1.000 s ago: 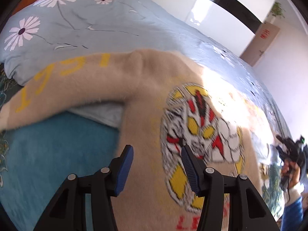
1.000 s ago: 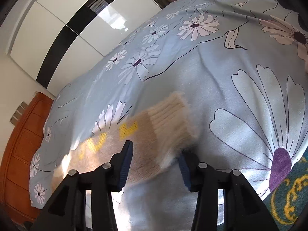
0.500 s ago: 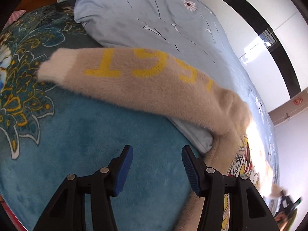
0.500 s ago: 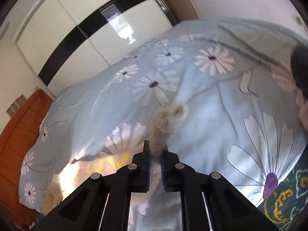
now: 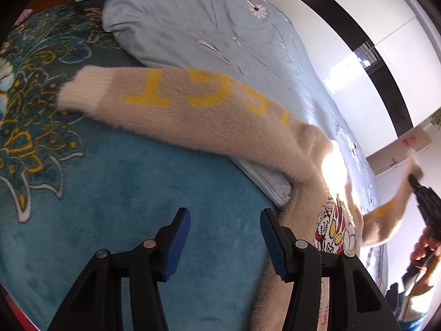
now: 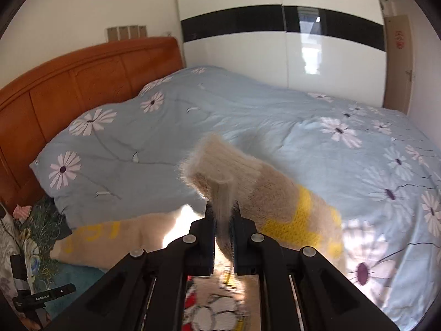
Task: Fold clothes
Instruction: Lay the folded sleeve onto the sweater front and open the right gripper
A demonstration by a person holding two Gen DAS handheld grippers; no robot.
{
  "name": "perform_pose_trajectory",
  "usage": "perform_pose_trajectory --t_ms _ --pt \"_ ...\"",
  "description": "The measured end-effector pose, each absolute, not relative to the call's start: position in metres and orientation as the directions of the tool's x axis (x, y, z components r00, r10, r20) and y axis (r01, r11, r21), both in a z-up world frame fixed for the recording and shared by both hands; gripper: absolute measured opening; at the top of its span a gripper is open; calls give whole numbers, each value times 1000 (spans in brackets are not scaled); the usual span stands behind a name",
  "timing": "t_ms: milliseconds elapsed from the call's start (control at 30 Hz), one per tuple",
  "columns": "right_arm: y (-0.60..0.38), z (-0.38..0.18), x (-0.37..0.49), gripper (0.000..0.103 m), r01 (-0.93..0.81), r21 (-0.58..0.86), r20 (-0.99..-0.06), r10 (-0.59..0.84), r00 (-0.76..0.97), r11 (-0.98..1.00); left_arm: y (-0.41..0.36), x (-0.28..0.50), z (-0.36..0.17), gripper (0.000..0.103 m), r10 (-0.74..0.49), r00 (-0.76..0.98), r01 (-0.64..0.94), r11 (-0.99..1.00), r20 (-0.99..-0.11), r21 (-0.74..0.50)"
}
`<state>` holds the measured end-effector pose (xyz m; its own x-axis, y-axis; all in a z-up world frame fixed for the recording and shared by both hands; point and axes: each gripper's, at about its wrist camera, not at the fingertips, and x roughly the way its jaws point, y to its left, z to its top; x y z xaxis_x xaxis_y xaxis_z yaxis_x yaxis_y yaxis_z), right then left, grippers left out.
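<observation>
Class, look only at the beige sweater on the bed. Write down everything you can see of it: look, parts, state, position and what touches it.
The sweater is fuzzy beige knit with yellow letters on the sleeves, paler ribbed cuffs and a red, yellow and white cartoon print on the front. It lies spread on the bed. One sleeve lies flat across the blue floral duvet and teal blanket. The right gripper is shut on the other sleeve's cuff, lifting it. The left gripper is open beside the body, not touching it.

Bare teal blanket (image 5: 115, 193) before left claw (image 5: 224, 241), sleeve (image 5: 193, 115) lying across beyond, quilt (image 5: 220, 33) behind
</observation>
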<state>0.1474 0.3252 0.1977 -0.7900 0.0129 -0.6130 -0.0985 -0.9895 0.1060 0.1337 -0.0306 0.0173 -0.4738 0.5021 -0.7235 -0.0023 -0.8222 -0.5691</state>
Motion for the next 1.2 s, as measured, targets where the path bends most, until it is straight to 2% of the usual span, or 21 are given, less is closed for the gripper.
perform_pose_trajectory --t_ms 233,467,533,600,667,700,800,867,1100,1200 --pt "214 106 96 9 10 60 -750 -51 -659 -998 -68 132 9 57 502 -486 24 -811 -716 -584" --pt "192 67 91 13 13 32 -796 -33 -604 -999 -78 133 2 57 489 -474 5 -830 -732 -558" --pt "191 66 92 21 23 46 -791 -51 -610 -999 -75 132 3 57 494 -470 15 -824 -731 -567" --pt "190 66 94 38 53 79 -793 -95 -602 -995 -72 130 4 57 502 -465 20 -817 -729 -576" --pt "186 71 98 44 98 105 -785 -143 -602 -990 -64 129 9 57 507 -464 8 -817 -726 -576" --pt "187 74 102 44 120 124 -778 -172 -605 -985 -59 129 13 57 506 -465 -4 -821 -726 -570" --pt "211 95 121 44 139 206 -733 -246 -634 -969 -36 119 26 57 520 -458 -59 -827 -721 -559" --pt "247 111 136 44 109 228 -701 -241 -672 -968 -10 111 40 57 539 -447 -108 -825 -714 -555" --pt "406 145 180 44 -177 152 -689 24 -725 -972 89 82 92 57 597 -420 -325 -802 -683 -502" --pt "439 139 181 44 -210 146 -721 41 -692 -967 139 66 97 57 611 -395 -412 -785 -686 -462"
